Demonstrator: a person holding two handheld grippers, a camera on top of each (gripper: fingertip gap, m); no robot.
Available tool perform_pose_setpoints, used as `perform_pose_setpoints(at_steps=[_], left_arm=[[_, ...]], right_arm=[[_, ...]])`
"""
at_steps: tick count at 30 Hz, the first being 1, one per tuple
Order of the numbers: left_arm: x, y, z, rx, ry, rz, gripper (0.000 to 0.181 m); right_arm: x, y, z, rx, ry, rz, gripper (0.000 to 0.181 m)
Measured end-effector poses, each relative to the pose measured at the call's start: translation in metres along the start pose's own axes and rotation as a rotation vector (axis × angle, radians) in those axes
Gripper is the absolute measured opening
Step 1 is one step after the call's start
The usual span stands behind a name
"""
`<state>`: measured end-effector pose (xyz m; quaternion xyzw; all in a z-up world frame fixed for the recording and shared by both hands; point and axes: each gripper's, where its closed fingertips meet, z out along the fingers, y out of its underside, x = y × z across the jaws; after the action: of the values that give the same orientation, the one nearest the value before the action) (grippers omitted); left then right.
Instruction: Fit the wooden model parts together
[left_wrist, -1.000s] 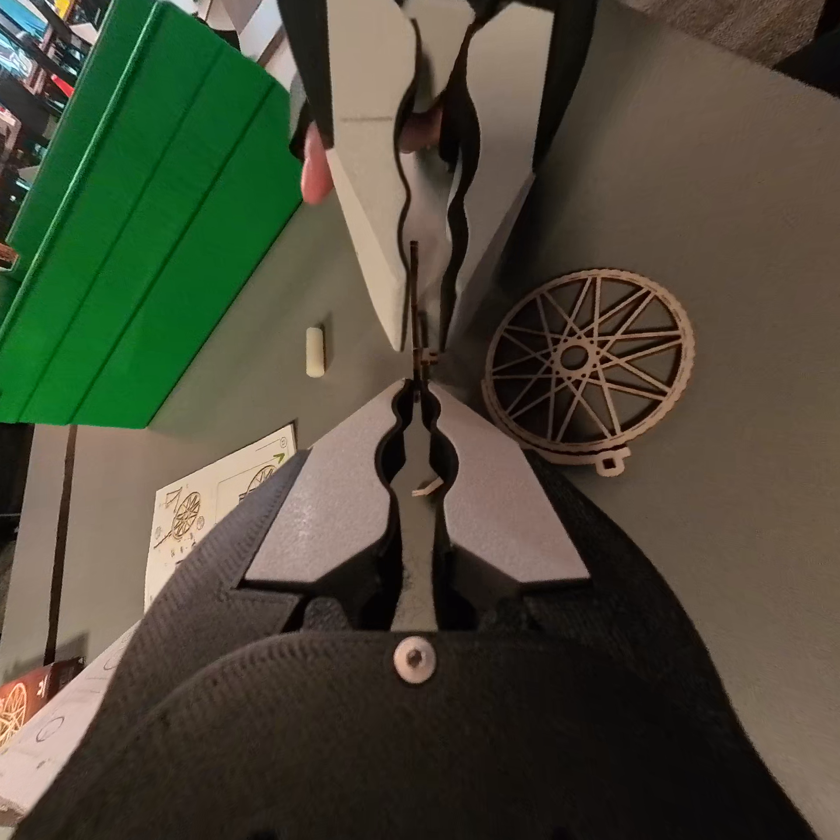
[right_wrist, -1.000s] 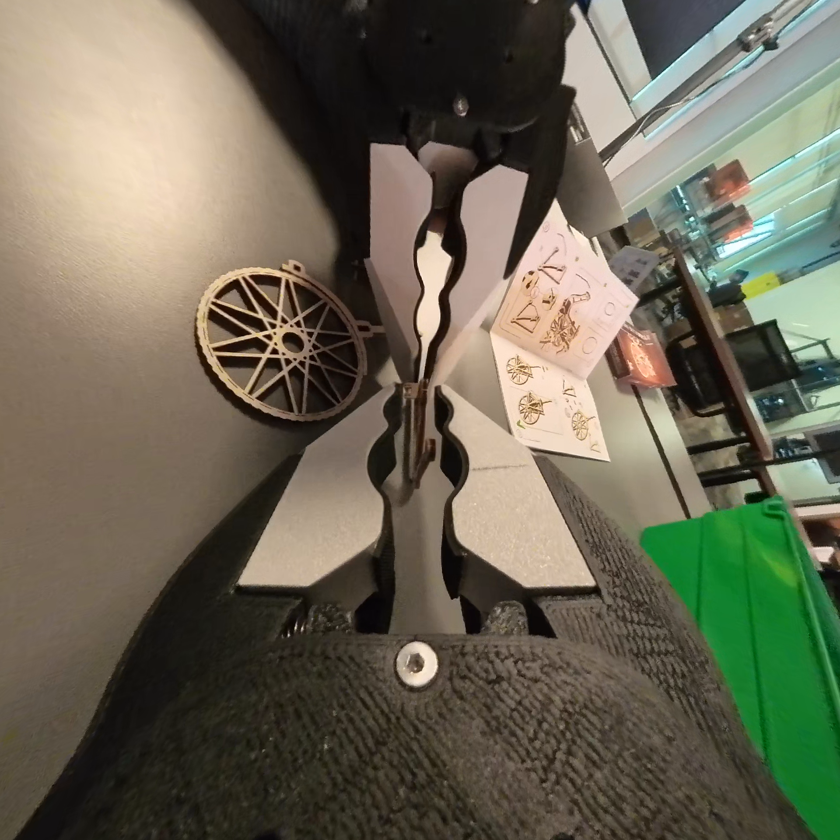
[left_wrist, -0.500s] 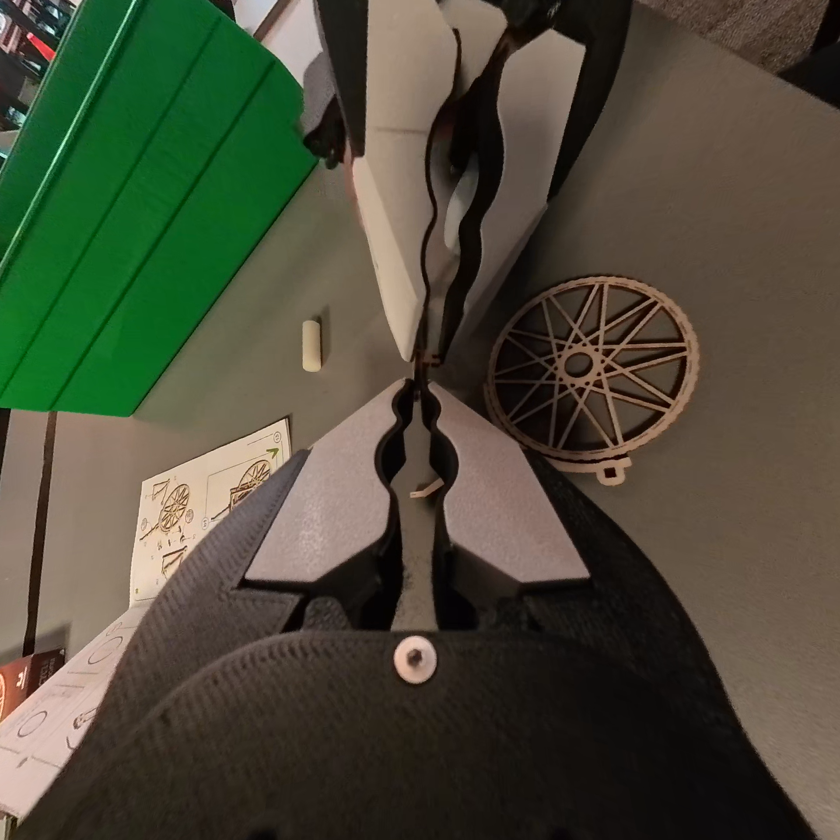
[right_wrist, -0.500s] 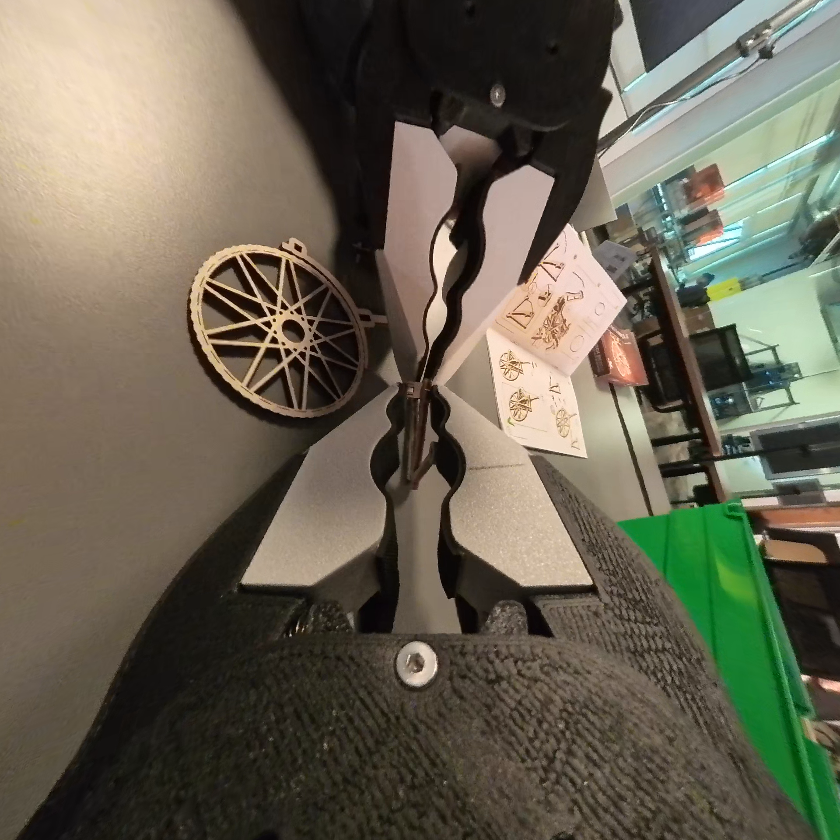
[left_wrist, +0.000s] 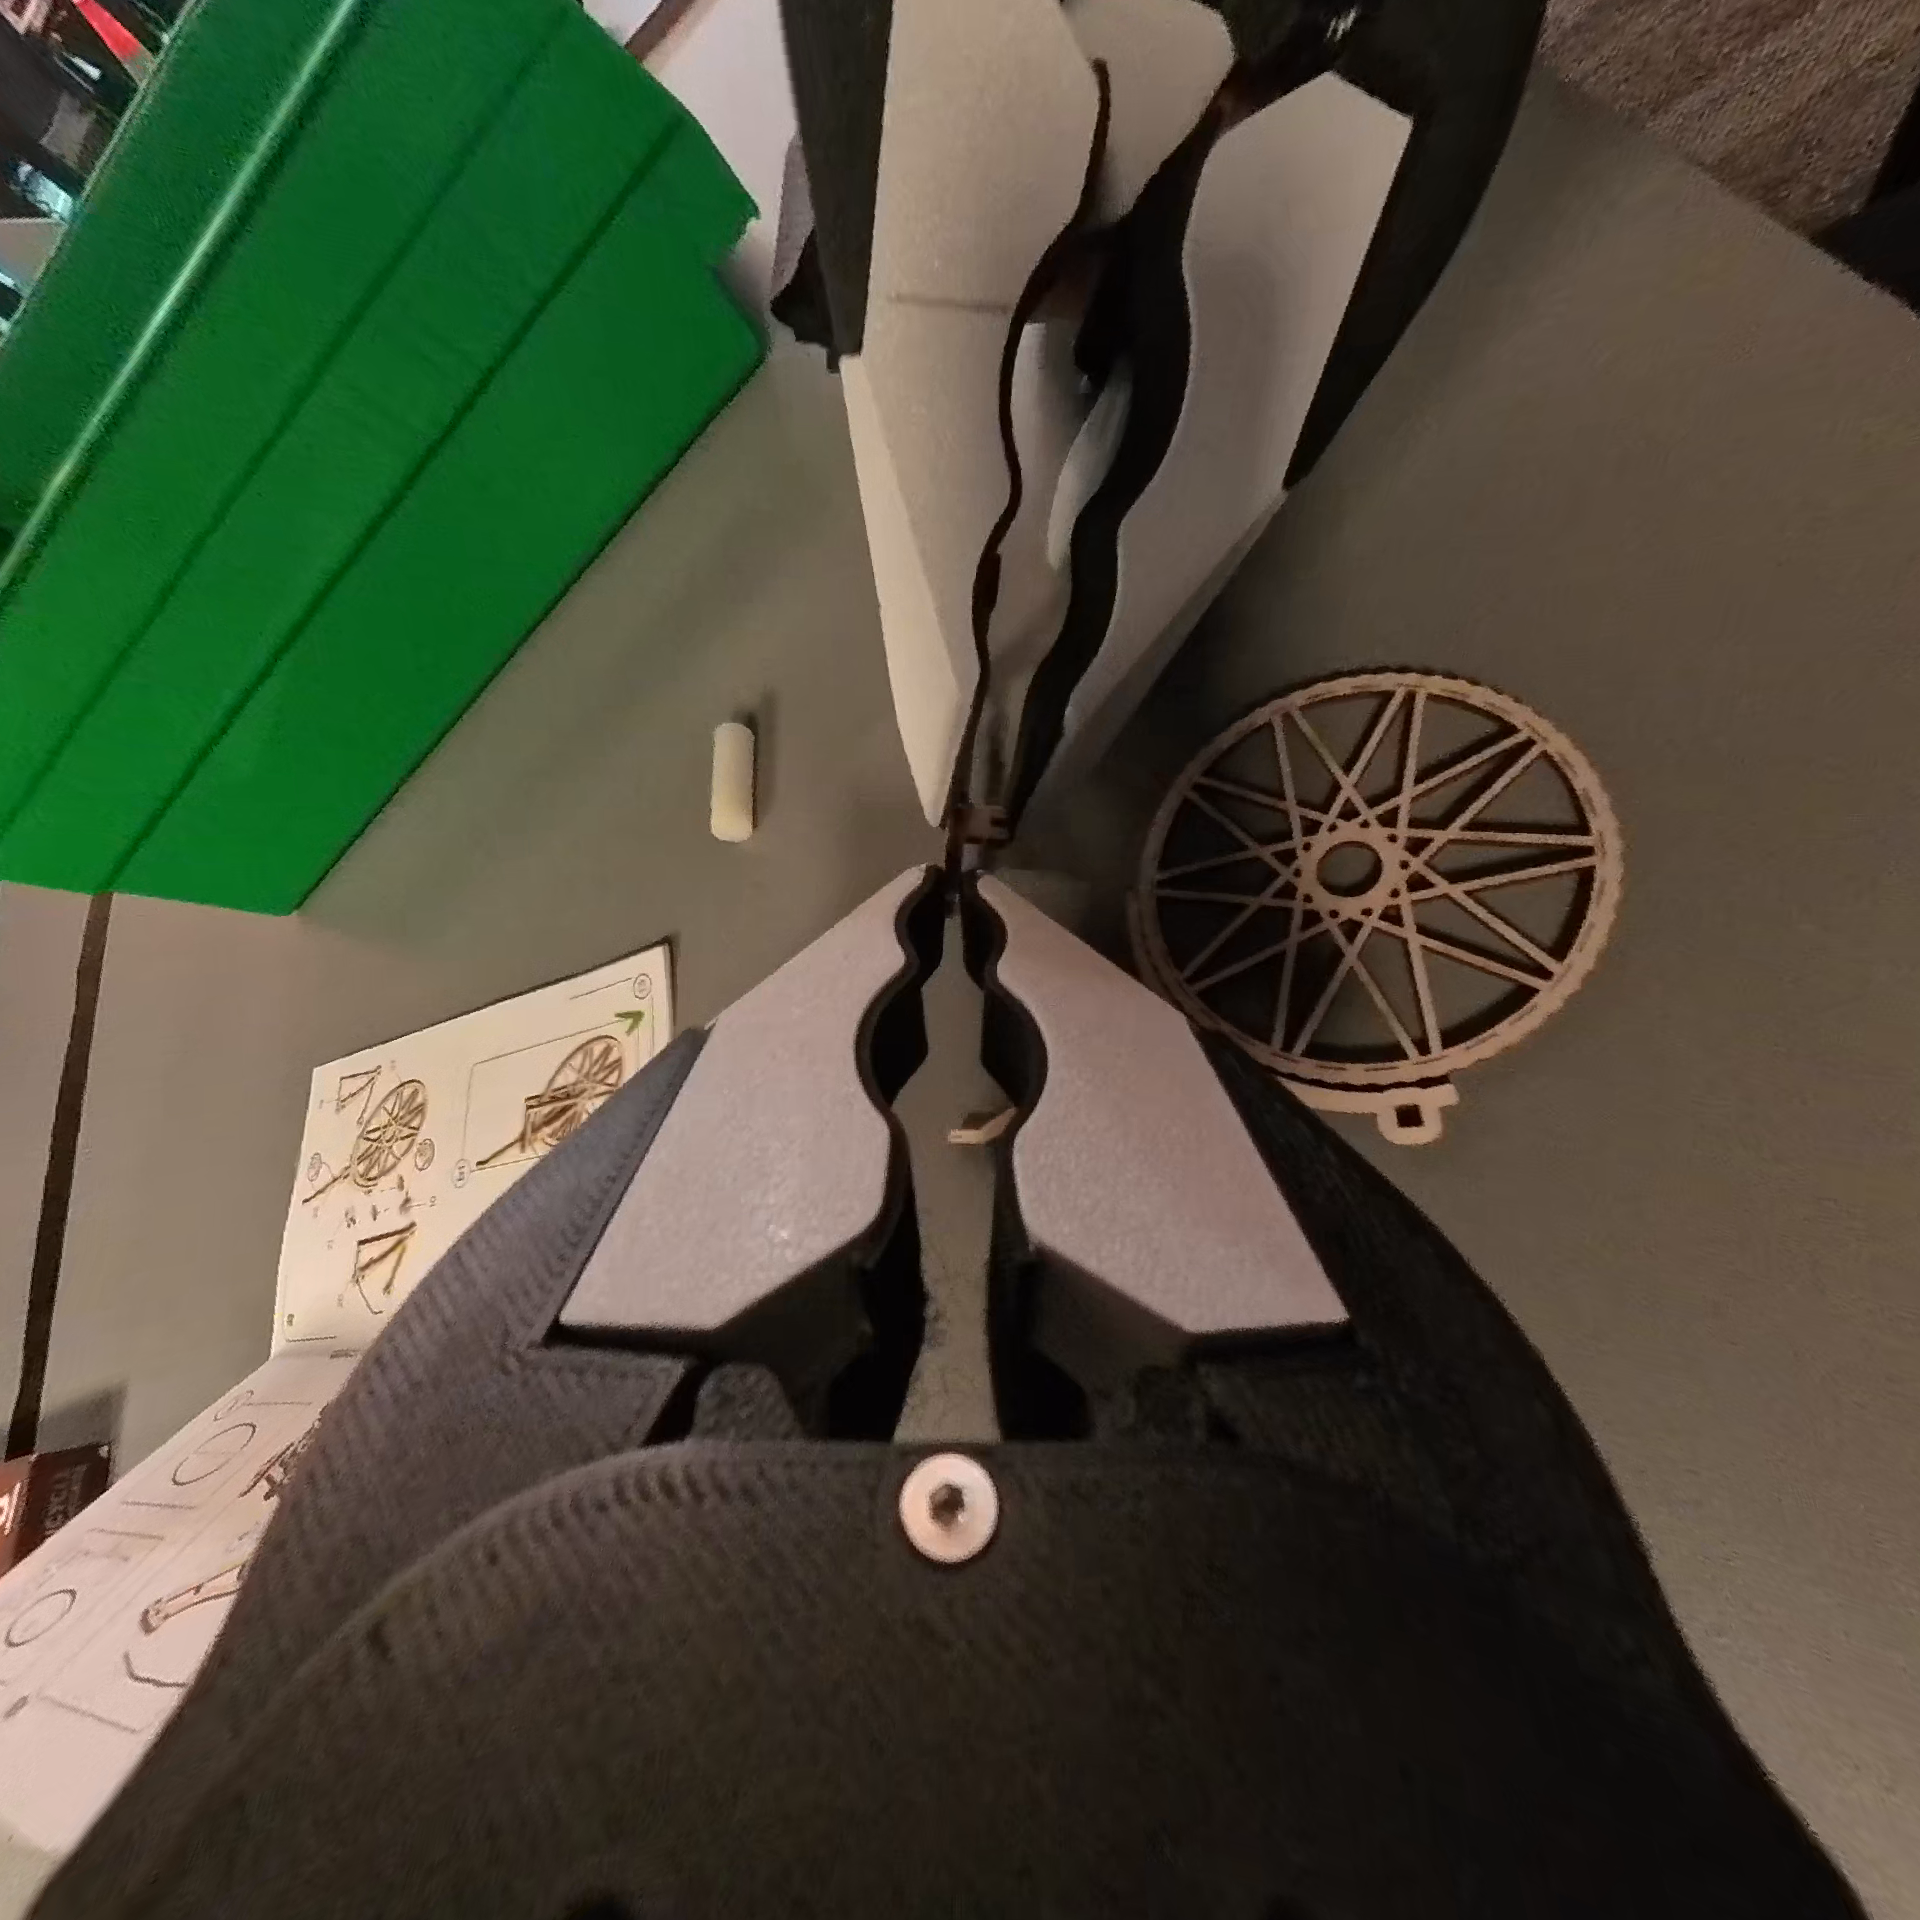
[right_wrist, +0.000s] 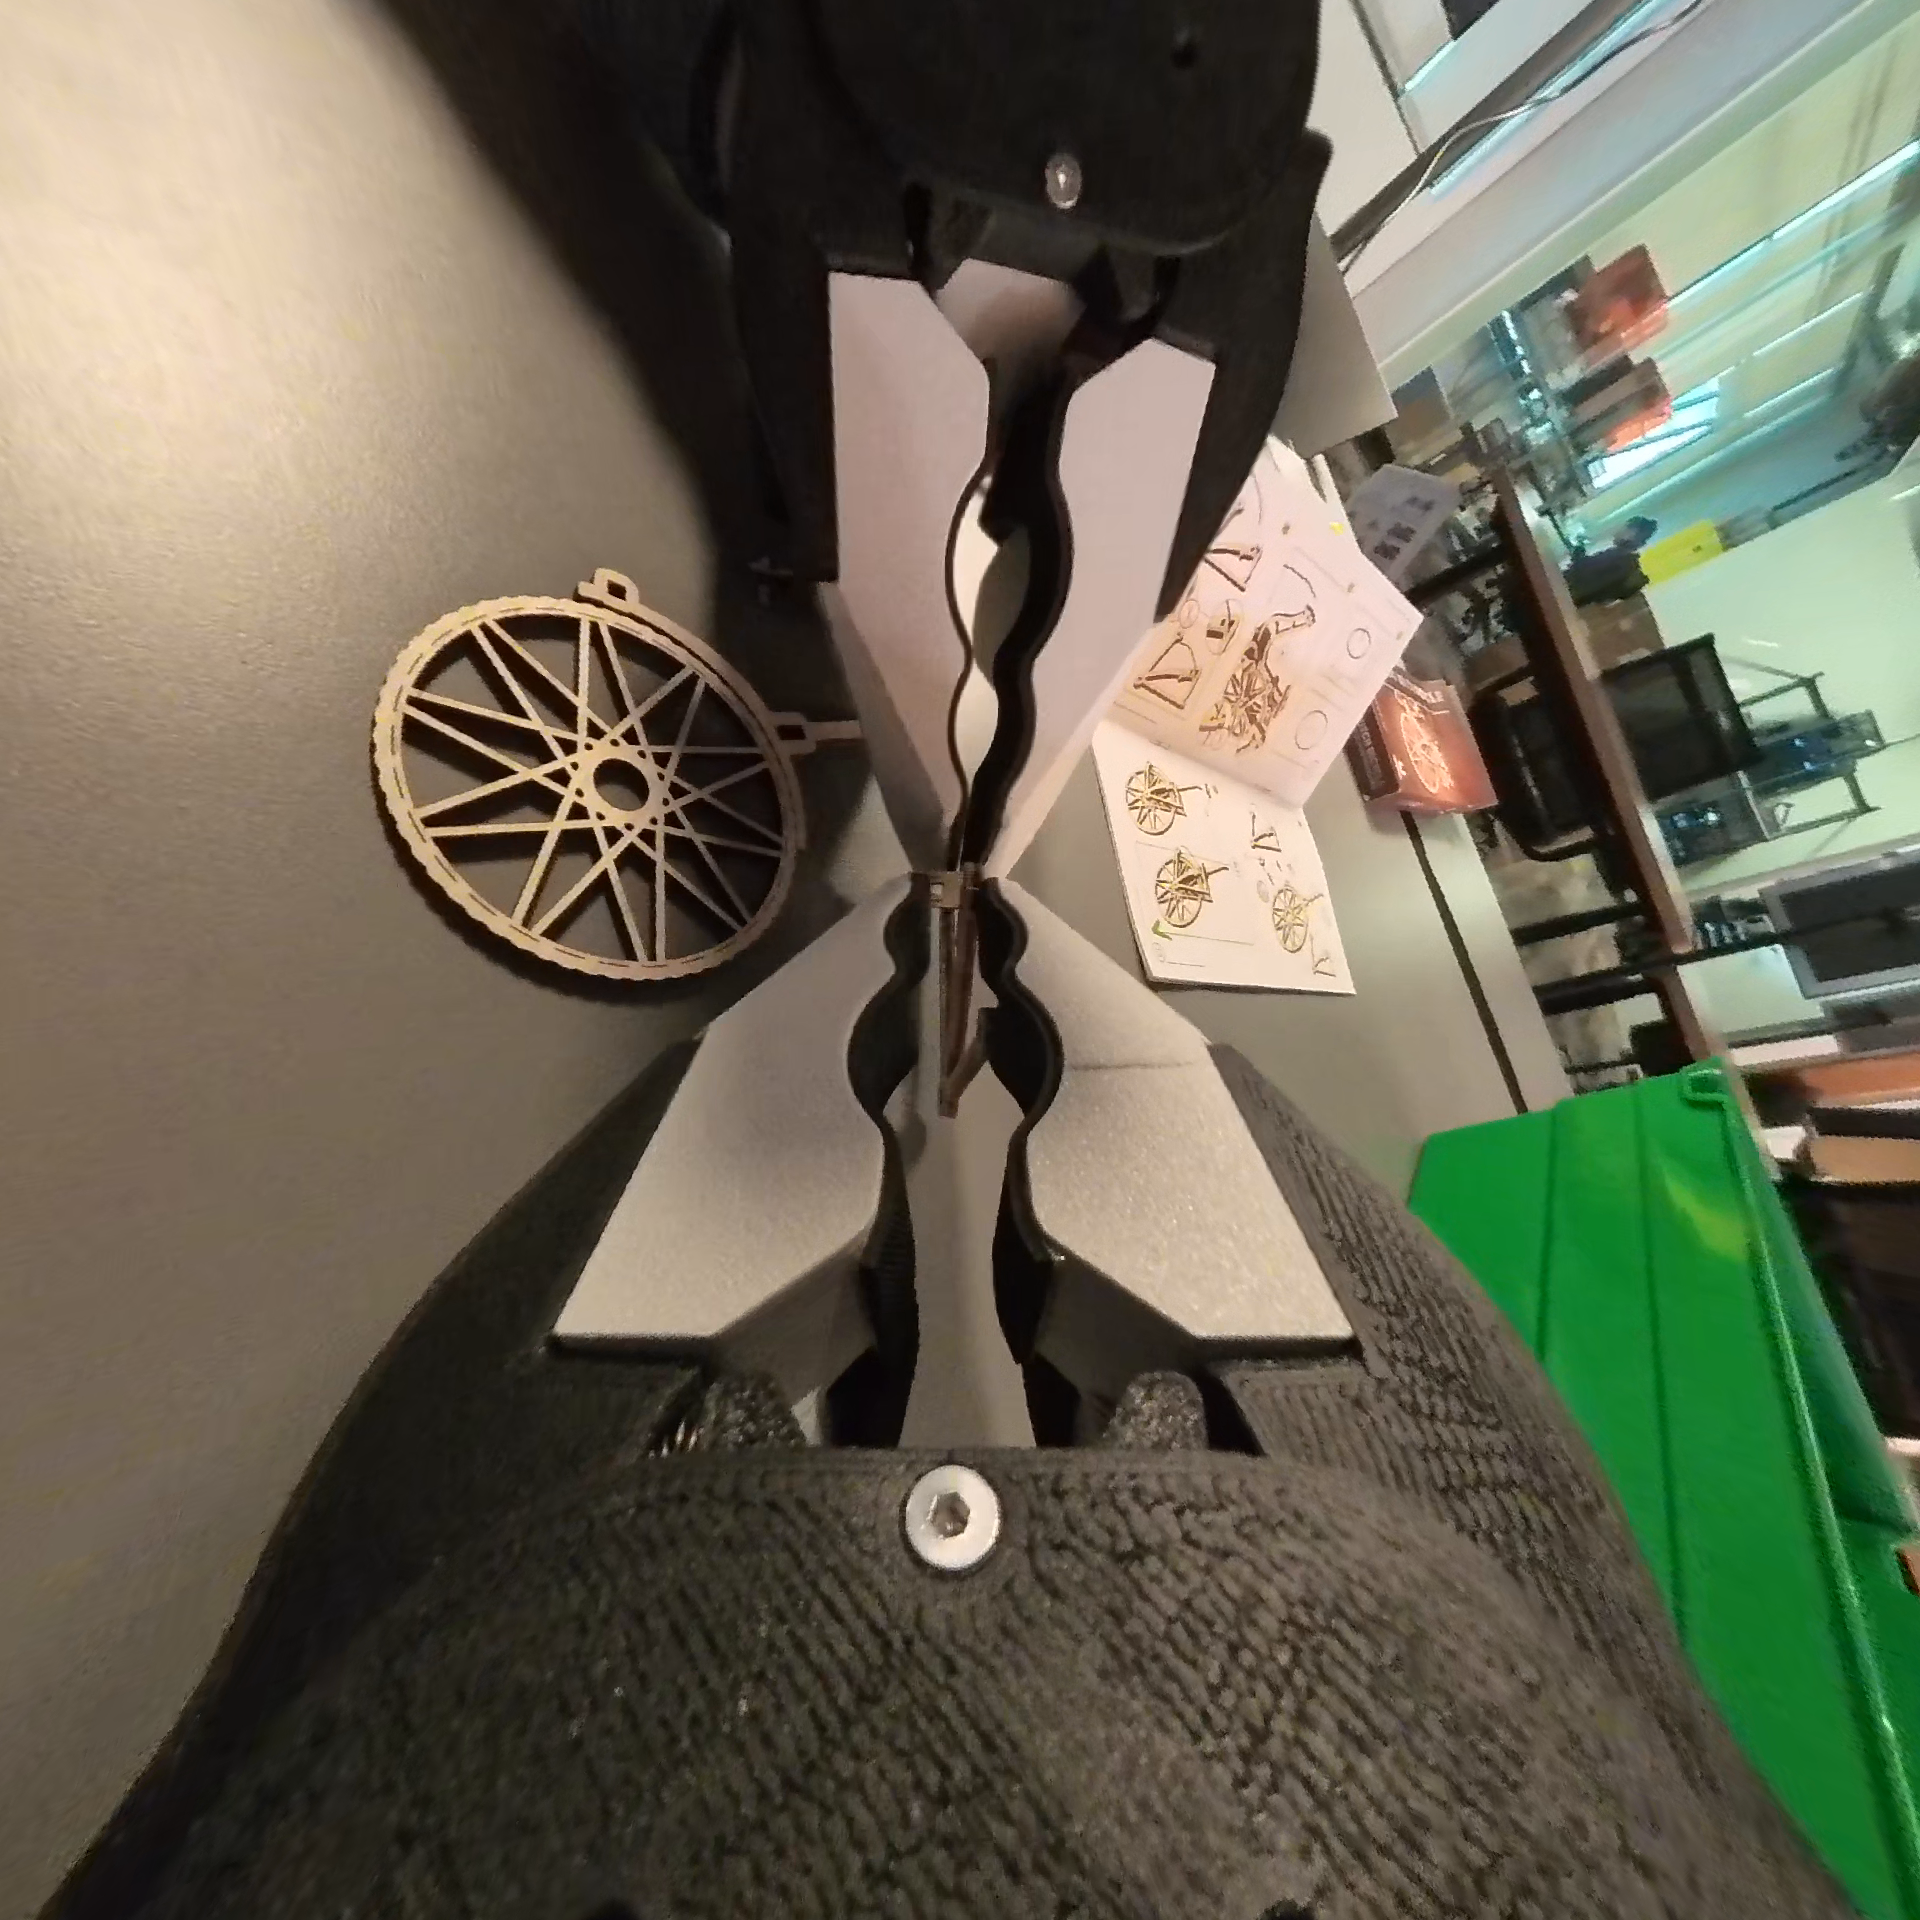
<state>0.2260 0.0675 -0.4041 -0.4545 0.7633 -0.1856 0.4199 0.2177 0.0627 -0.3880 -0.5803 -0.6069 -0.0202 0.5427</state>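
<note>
My left gripper (left_wrist: 954, 896) is shut on a thin wooden strip (left_wrist: 980, 1127) that shows edge-on between its grey fingers. My right gripper (right_wrist: 951, 891) is shut on a thin dark wooden strip (right_wrist: 961, 1003) with a hooked end. The two grippers meet tip to tip above the grey table. A small notched wooden joint (left_wrist: 977, 826) sits where the tips meet; it also shows in the right wrist view (right_wrist: 948, 888). A spoked wooden wheel (left_wrist: 1377, 883) lies flat on the table beside them, and shows in the right wrist view too (right_wrist: 592, 779).
A green bin (left_wrist: 312, 468) stands to one side and also shows in the right wrist view (right_wrist: 1662, 1403). A small white peg (left_wrist: 732, 779) lies near it. Instruction sheets (left_wrist: 468, 1122) (right_wrist: 1226, 810) and a reddish-brown box (right_wrist: 1423, 748) lie on the table (left_wrist: 1714, 727). The grippers are tip to tip, or close to it. The right tips stand about 6 cm off the spoked wooden wheel (left_wrist: 1377, 883). My right wrist view (right_wrist: 586, 760) looks at it from another angle.
The two grippers have closed in on each other, so the facing gripper looms larger in each view. The exposed wooden joint between the tips has shortened. The wheel has not moved.
</note>
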Motion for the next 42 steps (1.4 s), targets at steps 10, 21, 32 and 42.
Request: perform_pose_setpoints(at_steps=[10,21,32,42], left_arm=[[-0.011,0.001,0.002,-0.03,-0.057,-0.045,0.002],[-0.005,-0.001,0.005,-0.039,-0.034,-0.044,0.002],[-0.001,-0.002,0.005,-0.036,-0.023,0.029,0.002],[0.002,-0.002,0.007,-0.034,-0.017,0.033,0.002]], right_arm=[[0.008,0.003,0.003,0.013,0.052,-0.017,0.008],[0.011,0.003,0.003,0.003,0.078,-0.028,0.019],[0.003,0.0,0.003,0.023,0.025,-0.037,0.009],[0.001,0.001,0.002,0.004,0.012,-0.038,0.007]])
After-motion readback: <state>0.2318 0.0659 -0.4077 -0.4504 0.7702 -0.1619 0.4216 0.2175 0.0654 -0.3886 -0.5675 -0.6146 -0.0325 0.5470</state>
